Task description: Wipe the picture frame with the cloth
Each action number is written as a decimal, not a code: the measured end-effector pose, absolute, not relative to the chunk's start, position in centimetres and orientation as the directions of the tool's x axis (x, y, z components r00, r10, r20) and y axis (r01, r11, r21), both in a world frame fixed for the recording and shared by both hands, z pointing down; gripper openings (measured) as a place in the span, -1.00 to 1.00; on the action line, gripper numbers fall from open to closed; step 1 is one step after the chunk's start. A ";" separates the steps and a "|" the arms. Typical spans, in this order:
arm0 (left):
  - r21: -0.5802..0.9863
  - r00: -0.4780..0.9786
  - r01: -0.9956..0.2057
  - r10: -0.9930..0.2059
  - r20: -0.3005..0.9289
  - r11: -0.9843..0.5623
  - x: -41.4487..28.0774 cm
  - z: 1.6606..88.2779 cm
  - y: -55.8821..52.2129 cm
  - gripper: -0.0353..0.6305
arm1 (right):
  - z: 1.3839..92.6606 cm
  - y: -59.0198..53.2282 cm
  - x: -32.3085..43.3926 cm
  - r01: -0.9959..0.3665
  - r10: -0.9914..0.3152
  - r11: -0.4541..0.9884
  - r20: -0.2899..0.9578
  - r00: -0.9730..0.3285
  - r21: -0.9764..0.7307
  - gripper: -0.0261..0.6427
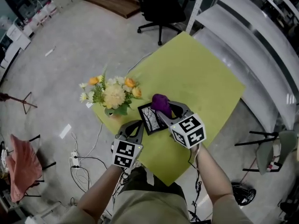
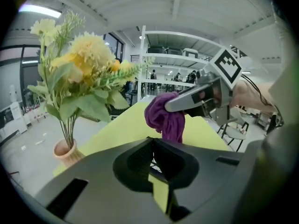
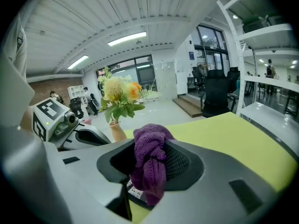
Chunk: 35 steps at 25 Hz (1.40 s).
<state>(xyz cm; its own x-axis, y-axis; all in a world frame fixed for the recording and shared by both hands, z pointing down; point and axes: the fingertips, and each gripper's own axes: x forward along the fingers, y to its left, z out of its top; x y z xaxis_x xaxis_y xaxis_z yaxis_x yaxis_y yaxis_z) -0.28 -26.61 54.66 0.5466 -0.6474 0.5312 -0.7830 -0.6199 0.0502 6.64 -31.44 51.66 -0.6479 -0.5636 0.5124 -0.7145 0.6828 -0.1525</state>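
Observation:
A small black picture frame with a patterned print is held tilted over the near part of the yellow-green table. My left gripper is shut on the frame's left edge; in the left gripper view its jaws meet on that thin edge. My right gripper is shut on a bunched purple cloth, which rests against the frame's upper right part. In the right gripper view the cloth hangs between the jaws, with the frame just below it.
A bunch of yellow and white flowers in a small clay pot stands at the table's left edge, close to the left gripper. White shelving runs along the right. A black office chair stands beyond the table. Cables lie on the floor.

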 end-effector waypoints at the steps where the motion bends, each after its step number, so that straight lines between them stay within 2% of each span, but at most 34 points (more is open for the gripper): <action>1: 0.053 0.540 -0.788 -0.647 0.539 -0.613 -0.1 55.4 -26.7 -0.87 | 52.3 -31.7 6.2 -0.696 -0.541 0.700 0.519 -0.662 -0.159 -0.44; 10: 0.085 0.501 -0.809 -0.607 0.616 -0.582 0.6 61.7 -26.7 -0.87 | 57.4 -32.0 1.6 -0.574 -0.393 0.793 0.550 -0.737 -0.204 -0.44; 21: 0.094 0.493 -0.798 -0.555 0.670 -0.595 0.8 65.5 -26.6 -0.87 | 63.8 -31.6 -0.8 -0.539 -0.299 0.819 0.654 -0.695 -0.199 -0.44; 27: 0.092 0.496 -0.798 -0.562 0.662 -0.595 0.8 65.7 -26.5 -0.87 | 64.9 -31.7 -0.2 -0.556 -0.323 0.816 0.671 -0.668 -0.161 -0.44; 35: 0.084 0.504 -0.785 -0.555 0.661 -0.614 0.7 65.6 -26.4 -0.87 | 65.2 -33.5 3.8 -0.643 -0.391 0.755 0.701 -0.596 -0.126 -0.45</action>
